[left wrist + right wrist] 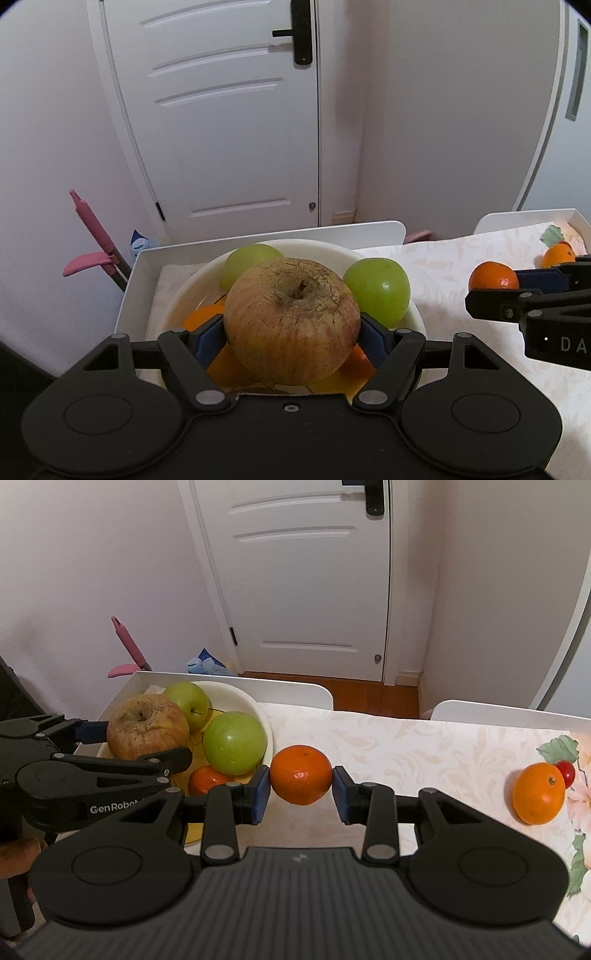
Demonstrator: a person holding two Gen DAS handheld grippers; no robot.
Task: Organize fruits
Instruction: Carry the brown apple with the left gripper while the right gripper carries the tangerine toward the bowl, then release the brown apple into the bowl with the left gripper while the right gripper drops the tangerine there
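My left gripper (291, 328) is shut on a large red-yellow apple (291, 319) and holds it over the white bowl (415, 314). The bowl holds two green apples (376, 288) (251, 260) and orange fruit. In the right wrist view the same apple (146, 725) sits between the left fingers above the bowl (264, 716), with green apples (234, 742) and a small orange (205, 779) inside. My right gripper (301, 788) holds a mandarin (301, 775) between its blue pads, beside the bowl. Another orange (539, 794) lies on the table at the right.
The bowl stands in a white tray (136, 280) at the table's left end. A floral tablecloth (424, 746) covers the table. A small red fruit (567, 770) lies by the far orange. White chair backs (295, 690) and a white door (310, 572) are behind.
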